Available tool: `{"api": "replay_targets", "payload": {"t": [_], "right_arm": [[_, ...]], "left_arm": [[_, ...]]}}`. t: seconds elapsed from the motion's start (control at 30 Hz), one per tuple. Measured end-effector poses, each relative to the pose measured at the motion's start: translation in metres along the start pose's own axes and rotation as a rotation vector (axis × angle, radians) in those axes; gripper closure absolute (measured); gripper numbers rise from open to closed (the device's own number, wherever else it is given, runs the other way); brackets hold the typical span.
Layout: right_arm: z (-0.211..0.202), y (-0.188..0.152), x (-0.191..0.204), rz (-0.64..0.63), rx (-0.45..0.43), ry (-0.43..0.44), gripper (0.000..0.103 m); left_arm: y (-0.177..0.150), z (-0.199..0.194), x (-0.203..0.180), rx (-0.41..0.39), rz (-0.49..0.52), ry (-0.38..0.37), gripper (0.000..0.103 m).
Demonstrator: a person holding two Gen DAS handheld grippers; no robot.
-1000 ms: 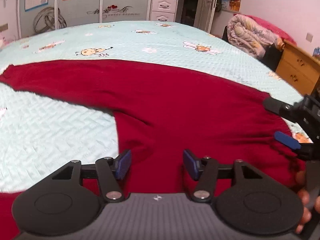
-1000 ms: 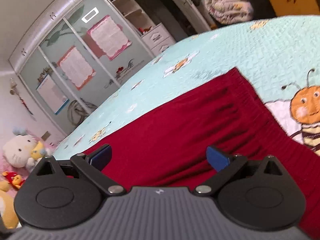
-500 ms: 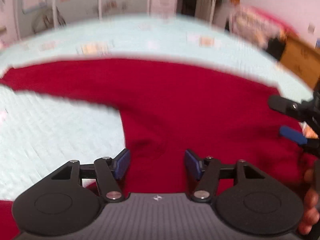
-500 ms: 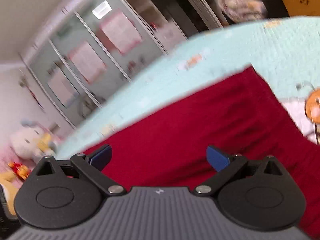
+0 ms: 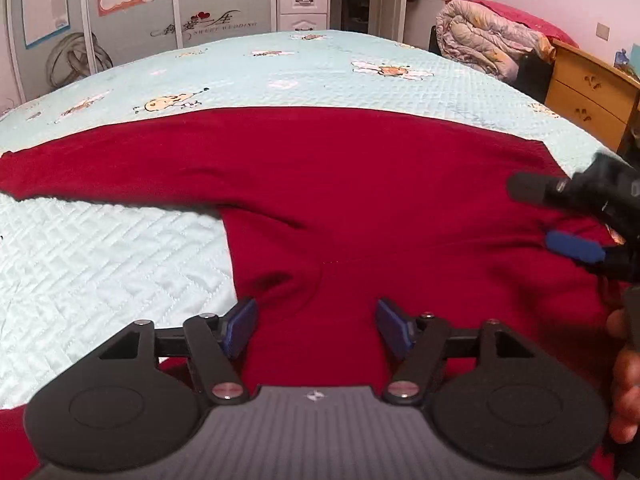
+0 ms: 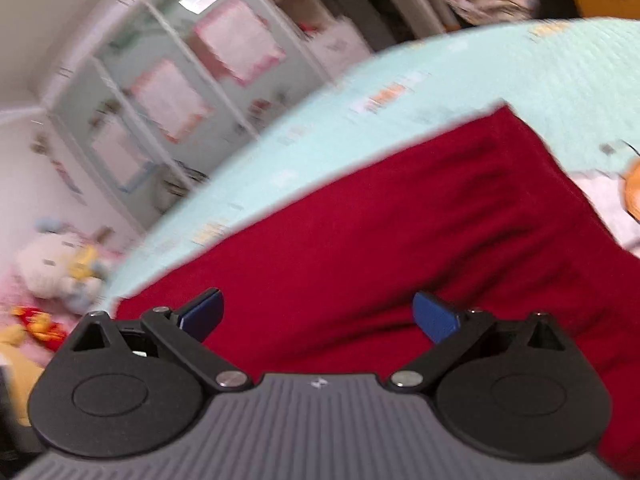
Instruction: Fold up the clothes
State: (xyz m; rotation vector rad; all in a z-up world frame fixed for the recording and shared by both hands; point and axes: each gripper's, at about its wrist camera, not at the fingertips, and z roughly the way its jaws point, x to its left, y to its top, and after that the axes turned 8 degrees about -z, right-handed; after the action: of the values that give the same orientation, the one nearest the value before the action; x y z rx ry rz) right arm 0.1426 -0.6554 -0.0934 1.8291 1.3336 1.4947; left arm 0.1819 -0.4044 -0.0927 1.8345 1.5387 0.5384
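On bed [image 5: 320, 76] — red garment [image 5: 360, 184] spread flat, L tongs [image 5: 316, 324] & R tongs [image 6: 318, 314] gaping wide, nothing gripped

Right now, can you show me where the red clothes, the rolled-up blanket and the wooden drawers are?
red clothes [image 5: 360, 184]: left wrist view, middle of the spread fabric.
rolled-up blanket [image 5: 484, 42]: left wrist view, middle of the bundle.
wooden drawers [image 5: 588, 92]: left wrist view, front of a drawer.
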Motion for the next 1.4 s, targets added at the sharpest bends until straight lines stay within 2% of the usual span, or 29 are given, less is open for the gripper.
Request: {"api": "replay_targets", "payload": {"t": [0.1, 0.23, 0.27, 0.3, 0.33, 0.43, 0.57, 0.6, 0.67, 0.73, 0.8, 0.87, 0.9, 1.0, 1.03, 1.13, 1.3, 1.37, 1.4], "right_arm": [[-0.001, -0.001, -0.001, 0.008, -0.005, 0.003, 0.003], [-0.002, -0.003, -0.001, 0.011, -0.006, 0.013, 0.003], [0.000, -0.004, 0.001, 0.001, 0.002, 0.023, 0.003], [0.001, -0.005, 0.003, -0.009, 0.009, 0.033, 0.003], [0.003, -0.006, 0.003, -0.020, 0.025, 0.021, 0.003], [0.013, -0.010, 0.001, -0.044, 0.086, -0.087, 0.003], [0.002, -0.009, 0.000, -0.052, 0.011, -0.141, 0.003], [-0.001, -0.009, 0.000, -0.044, 0.001, -0.135, 0.003], [-0.005, -0.009, -0.001, -0.015, -0.005, -0.106, 0.003], [-0.006, -0.008, 0.000, 0.019, -0.006, -0.028, 0.003], [-0.006, -0.007, 0.006, 0.024, -0.002, 0.045, 0.003], [-0.003, -0.008, 0.009, 0.026, 0.010, 0.085, 0.003], [0.000, -0.010, 0.008, 0.032, 0.027, 0.084, 0.003], [0.013, -0.017, -0.001, 0.055, 0.093, 0.034, 0.003], [0.013, -0.018, -0.002, 0.055, 0.091, 0.033, 0.003], [0.009, -0.017, 0.003, 0.047, 0.074, 0.046, 0.003], [-0.003, -0.015, 0.010, 0.047, -0.015, 0.102, 0.003], [-0.007, -0.013, 0.013, 0.036, -0.040, 0.110, 0.003], [-0.006, -0.012, 0.013, 0.026, -0.041, 0.104, 0.003]], "left_arm": [[0.008, -0.007, 0.001, -0.009, -0.032, -0.012, 0.039], [0.011, -0.019, 0.003, -0.078, -0.036, -0.038, 0.036], [0.010, -0.018, 0.002, -0.080, -0.026, -0.034, 0.035], [0.009, -0.008, 0.003, -0.039, -0.025, -0.033, 0.033], [0.008, 0.003, 0.004, 0.012, -0.026, -0.032, 0.030], [0.005, 0.012, 0.008, 0.002, 0.005, -0.006, 0.020], [0.023, 0.012, 0.019, 0.016, -0.074, 0.019, 0.023], [0.027, 0.010, 0.023, 0.013, -0.098, 0.025, 0.027], [0.035, 0.004, 0.030, 0.003, -0.147, 0.032, 0.028], [0.036, -0.005, 0.033, -0.025, -0.160, 0.022, 0.028], [0.034, -0.010, 0.029, -0.039, -0.133, 0.014, 0.027], [0.025, -0.003, 0.023, -0.009, -0.079, 0.022, 0.026], [0.021, 0.002, 0.021, 0.022, -0.058, 0.036, 0.025], [0.015, 0.003, 0.020, 0.020, -0.036, 0.041, 0.023], [0.016, 0.003, 0.020, 0.025, -0.039, 0.040, 0.023], [0.022, -0.010, 0.017, -0.020, -0.040, 0.018, 0.029], [0.025, -0.029, 0.003, -0.090, -0.011, -0.039, 0.026], [0.017, -0.024, -0.004, -0.055, 0.021, -0.072, 0.024], [0.012, -0.016, -0.006, -0.018, 0.026, -0.063, 0.024]]}}
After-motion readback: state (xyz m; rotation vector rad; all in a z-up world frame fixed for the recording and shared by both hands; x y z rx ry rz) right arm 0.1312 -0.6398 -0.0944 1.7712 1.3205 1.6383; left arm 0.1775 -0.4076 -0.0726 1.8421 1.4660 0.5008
